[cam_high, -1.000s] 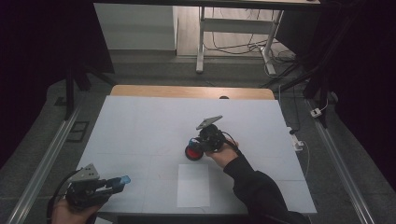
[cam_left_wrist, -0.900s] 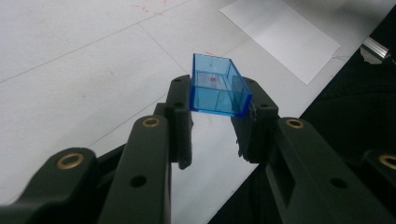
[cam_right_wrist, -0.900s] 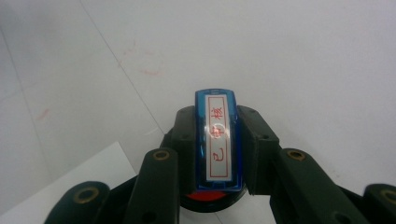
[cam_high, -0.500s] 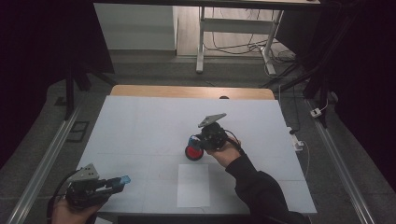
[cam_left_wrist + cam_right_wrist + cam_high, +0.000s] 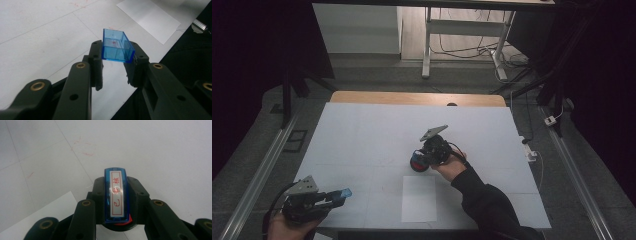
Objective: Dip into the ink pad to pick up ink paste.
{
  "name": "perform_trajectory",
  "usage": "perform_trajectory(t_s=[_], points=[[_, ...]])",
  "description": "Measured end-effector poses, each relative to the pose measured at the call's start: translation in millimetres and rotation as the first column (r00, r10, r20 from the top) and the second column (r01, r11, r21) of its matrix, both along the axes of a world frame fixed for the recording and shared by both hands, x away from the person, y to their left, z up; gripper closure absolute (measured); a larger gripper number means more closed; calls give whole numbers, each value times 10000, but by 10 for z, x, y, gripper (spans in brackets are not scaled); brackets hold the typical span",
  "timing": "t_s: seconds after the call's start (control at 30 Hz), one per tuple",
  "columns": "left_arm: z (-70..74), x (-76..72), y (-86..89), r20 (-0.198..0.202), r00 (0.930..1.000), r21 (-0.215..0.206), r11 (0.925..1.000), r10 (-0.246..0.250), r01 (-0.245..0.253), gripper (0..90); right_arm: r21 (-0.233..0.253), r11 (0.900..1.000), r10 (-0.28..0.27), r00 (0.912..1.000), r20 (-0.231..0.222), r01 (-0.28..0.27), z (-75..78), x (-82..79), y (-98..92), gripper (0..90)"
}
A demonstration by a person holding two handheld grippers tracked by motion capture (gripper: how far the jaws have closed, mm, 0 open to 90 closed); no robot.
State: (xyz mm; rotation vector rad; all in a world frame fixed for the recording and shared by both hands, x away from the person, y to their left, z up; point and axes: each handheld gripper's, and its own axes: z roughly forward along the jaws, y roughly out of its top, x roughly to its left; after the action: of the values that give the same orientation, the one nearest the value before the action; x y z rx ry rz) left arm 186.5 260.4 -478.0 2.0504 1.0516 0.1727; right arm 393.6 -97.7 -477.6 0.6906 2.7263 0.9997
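- High view: a white table (image 5: 372,135) is standing in a dim room, with a wooden strip (image 5: 412,98) showing along its far edge. Behind it, the legs of a desk (image 5: 427,45) are rising from a floor strewn with cables (image 5: 472,50), and a metal rail (image 5: 257,175) is running along the table's left side.
- A white sheet (image 5: 419,198) is lying flat near the table's near edge, between the two hands.
- The left gripper (image 5: 334,196) is hanging over the near left corner, carrying something blue at its tip. The right gripper (image 5: 418,163) is sitting mid-table just beyond the sheet, its tip looking red and blue, though this view is too small to say what it grips.
- Left gripper view: the jaws are closing on a clear blue cap (image 5: 116,48), an open-ended box held above the table, with the sheet's corner lying beyond it.
- Right gripper view: the jaws are pressing tight on a stamp (image 5: 117,195), a narrow blue body whose white face is carrying red characters inside a red frame. A red part is peeking out beneath it. Faint red marks (image 5: 85,147) are dotting the table ahead, and the sheet's edge is showing at lower left.
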Motion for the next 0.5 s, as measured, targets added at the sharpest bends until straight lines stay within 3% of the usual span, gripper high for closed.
perform_trajectory(t_s=[0.37, 0.5], points=[[-1, 2, 0, -29, 10000, -17, 10000, -6, 6, 688, -4, 9999, -103, 9999, -64, 103, -43, 4, 14, 709], [-1, 4, -1, -31, 10000, -7, 10000, -6, 6, 688, -105, 9999, -113, 9999, 126, 115, -48, -26, 38, 711]])
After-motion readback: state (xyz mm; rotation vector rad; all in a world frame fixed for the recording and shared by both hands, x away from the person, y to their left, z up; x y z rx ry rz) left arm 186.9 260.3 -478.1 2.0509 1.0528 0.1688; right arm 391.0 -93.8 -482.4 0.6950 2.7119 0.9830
